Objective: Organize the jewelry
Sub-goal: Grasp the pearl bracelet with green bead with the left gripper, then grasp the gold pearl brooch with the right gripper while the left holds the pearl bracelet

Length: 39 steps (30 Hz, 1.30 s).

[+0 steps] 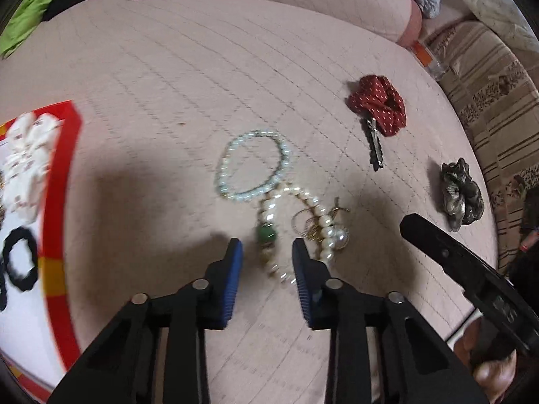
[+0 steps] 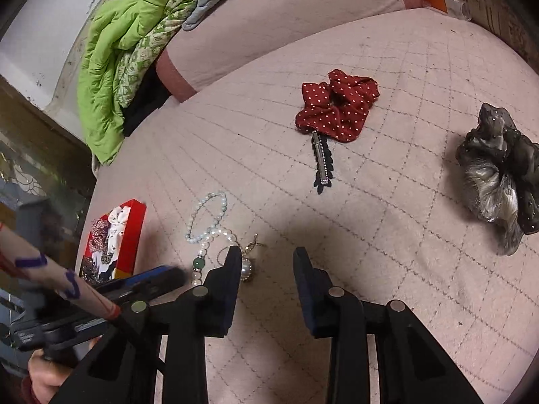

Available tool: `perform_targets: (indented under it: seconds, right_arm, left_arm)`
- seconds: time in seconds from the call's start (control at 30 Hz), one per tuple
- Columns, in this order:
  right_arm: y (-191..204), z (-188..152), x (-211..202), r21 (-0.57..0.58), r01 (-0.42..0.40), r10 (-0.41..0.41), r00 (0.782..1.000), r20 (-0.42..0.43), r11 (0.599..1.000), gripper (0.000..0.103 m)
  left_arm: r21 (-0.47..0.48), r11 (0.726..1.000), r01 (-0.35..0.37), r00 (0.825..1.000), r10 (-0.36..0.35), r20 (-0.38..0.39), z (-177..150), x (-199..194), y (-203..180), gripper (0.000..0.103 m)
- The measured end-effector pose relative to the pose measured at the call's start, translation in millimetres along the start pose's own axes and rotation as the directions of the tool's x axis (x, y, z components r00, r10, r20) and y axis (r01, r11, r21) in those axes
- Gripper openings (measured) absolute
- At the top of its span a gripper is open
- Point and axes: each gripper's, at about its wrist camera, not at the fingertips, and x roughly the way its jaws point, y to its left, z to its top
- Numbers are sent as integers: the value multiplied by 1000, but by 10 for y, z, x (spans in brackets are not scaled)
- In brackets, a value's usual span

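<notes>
two grippers over a pink quilt: left gripper (image 1: 267, 252), jaws parted, straddles a pearl strand (image 1: 296, 232) without pinching it; right gripper (image 2: 266, 262), jaws apart and empty, sits just right of it. red scrunchie (image 2: 337, 107) lies ahead, red box (image 1: 64, 202) left.

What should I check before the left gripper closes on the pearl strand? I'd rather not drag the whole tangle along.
1. Left gripper jaws straddle the pearl strand: ok.
2. Pads not yet pressing on it: ok.
3. Strand free of the pale bead bracelet and gold rings: not ok, they overlap.
4. Right gripper empty: ok.
5. Red box within view for drop-off: ok.
6. Strand's clasp fastened: cannot tell.
</notes>
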Motion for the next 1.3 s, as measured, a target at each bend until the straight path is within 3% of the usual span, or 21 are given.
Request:
perform_targets:
  seconds: [0.07,0.3,0.43,0.67,1.03,1.17,1.3]
  right_arm:
    - [5,5,-18,-10,-6,6,1000,4,1000,35]
    - [66,4,31,-52,2,-3,1000,-8,999,35]
    - [217,-40,174,-109,-1,-4,999,-52,994,25]
    - [431,-126,366,-194,11,-26,997,-73,981,25]
    - [589,-201,621,-310,95,-127,988,-83,946,21]
    - [667,-226,658,-381,143,-177,983,-55,913,21]
    - [654,-175,631,-356,140,-166,985,-43,924,21]
  left_arm:
    - [35,998,-44,999,44,7,2,70,-69,9]
    - [47,994,-94,992,90,89,-203,-60,81,9]
    - [52,990,-128,982,119,150,-417,-254,315,9]
    - [50,992,-114,967,100,234,-711,-389,564,9]
    - [85,992,-92,966,68,249,-699,-339,557,9]
    - [80,993,-89,966,66,252,-691,-326,556,9]
    - [84,992,-98,964,73,257,-689,-315,530,9]
